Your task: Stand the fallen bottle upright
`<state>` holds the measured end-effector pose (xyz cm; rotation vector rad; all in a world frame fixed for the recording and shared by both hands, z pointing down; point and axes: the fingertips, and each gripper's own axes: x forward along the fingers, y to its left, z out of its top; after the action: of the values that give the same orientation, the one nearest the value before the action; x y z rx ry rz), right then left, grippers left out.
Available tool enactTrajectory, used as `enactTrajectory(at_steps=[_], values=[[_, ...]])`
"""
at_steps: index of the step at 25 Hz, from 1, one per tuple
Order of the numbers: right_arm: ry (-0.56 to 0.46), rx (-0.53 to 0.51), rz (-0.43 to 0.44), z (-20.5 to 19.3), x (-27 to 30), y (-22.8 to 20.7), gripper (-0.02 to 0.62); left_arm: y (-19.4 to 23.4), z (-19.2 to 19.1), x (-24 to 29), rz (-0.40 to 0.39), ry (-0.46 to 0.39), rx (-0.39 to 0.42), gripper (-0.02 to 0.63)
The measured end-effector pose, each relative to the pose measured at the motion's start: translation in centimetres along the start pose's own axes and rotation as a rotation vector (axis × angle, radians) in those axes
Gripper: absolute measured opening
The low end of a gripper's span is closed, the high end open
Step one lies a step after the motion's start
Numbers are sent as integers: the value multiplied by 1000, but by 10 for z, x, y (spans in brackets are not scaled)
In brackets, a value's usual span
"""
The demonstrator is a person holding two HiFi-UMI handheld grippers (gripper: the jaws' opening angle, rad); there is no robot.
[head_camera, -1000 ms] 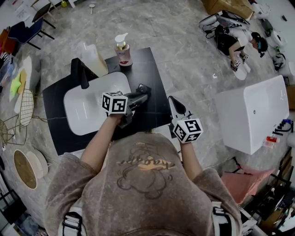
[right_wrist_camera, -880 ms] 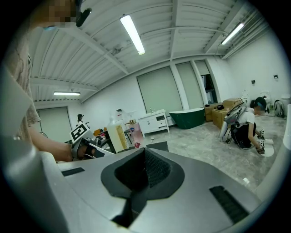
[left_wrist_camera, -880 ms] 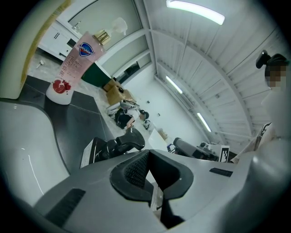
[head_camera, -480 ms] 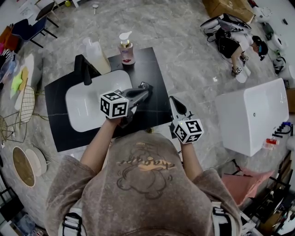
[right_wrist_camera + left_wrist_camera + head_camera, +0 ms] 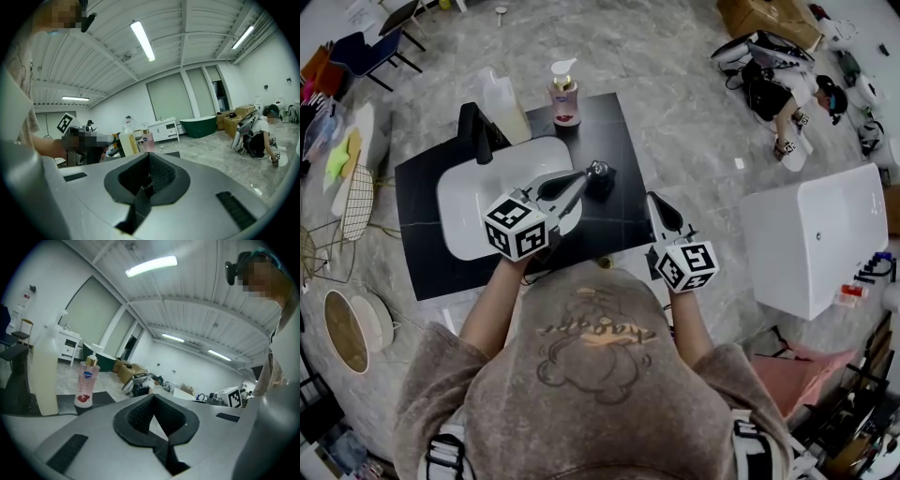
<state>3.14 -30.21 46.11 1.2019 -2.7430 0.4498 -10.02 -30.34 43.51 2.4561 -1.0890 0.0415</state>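
Left gripper (image 5: 592, 172) & right gripper (image 5: 652, 200) clenched, empty. Tall cream plastic bottle (image 5: 506, 111), upper left, stands upright; looks done, nxt I retract.

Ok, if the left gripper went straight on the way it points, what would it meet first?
Nothing near, it seems: the left gripper aims right of the pink pump soap bottle, over the black countertop toward grey marble floor. Depth unclear.
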Motion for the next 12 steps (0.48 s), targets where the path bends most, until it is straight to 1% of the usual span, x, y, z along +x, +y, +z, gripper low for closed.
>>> enactTrajectory(at_steps=[3,9,12], values=[[-5,-5,5,4,-3,3,-2,4,5,-14,56,-29,30,17],[-2,-12,-4,2,-9,3,-2,9,-6,-29,149,7,162,17],[2,-16,-4,-1,-10,3,-2,12,-9,-31,179,-23,175,17]])
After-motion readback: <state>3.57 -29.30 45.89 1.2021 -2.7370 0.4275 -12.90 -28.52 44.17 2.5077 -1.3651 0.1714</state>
